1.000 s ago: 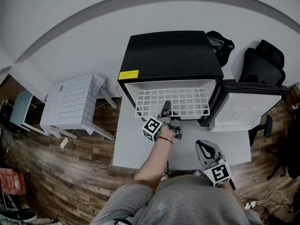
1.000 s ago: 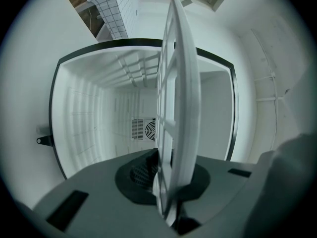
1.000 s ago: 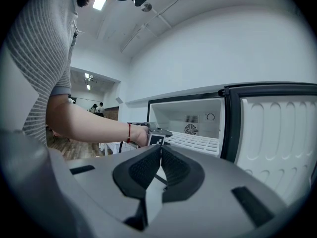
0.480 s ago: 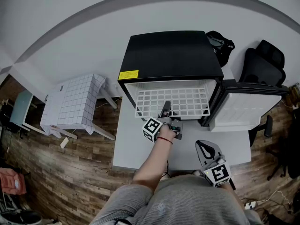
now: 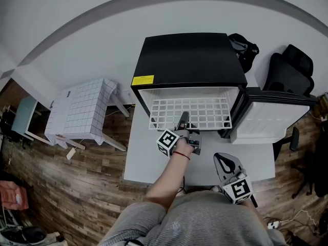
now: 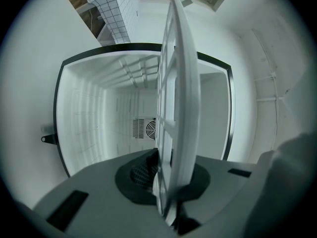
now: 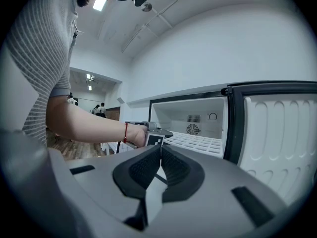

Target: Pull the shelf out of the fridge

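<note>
Watching my left gripper (image 5: 183,121) clamped on the shelf (image 5: 189,111) front edge, jaws half hidden behind it | shelf juts from fridge (image 5: 187,60), rear covered by its top, perhaps halfway out | right gripper (image 7: 160,155) closed, empty.

Shelf (image 5: 205,111) rear hidden under fridge (image 5: 189,58), front rim — behind left tongs (image 5: 183,119)

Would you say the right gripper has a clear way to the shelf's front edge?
Probably yes: the right gripper hangs back with shut jaws, and the shelf edge right of the left gripper looks bare.
</note>
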`<state>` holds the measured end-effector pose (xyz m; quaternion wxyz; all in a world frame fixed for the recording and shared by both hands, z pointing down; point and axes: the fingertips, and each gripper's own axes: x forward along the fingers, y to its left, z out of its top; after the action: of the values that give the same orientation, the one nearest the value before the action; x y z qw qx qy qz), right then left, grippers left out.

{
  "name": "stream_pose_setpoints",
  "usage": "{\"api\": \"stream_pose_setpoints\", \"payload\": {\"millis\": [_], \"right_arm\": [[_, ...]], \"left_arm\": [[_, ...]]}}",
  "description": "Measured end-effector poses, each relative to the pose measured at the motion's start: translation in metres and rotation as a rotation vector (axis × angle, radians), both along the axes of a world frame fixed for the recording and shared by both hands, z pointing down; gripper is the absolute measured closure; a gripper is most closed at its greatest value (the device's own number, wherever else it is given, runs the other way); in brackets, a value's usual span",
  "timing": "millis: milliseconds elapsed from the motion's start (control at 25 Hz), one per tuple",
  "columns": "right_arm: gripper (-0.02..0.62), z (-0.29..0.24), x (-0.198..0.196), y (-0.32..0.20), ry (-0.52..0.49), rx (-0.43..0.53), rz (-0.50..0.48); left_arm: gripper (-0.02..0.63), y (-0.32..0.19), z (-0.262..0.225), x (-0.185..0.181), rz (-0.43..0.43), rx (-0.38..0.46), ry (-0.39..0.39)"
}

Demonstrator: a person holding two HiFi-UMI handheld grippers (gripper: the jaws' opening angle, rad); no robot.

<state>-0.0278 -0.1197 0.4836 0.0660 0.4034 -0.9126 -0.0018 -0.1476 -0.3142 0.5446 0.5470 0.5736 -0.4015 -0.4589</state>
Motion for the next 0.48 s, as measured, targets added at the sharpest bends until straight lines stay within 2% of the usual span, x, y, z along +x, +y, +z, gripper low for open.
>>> {"api": "stream_pose_setpoints", "payload": {"millis": [480], "right_arm": [[0.581,0.0007,0.0012,-0.0031,0.001,-0.004,0.007]], "left_arm": [[0.571,0.0029,-0.0003,-0.0004,0.002,-0.002,0.000]]}}
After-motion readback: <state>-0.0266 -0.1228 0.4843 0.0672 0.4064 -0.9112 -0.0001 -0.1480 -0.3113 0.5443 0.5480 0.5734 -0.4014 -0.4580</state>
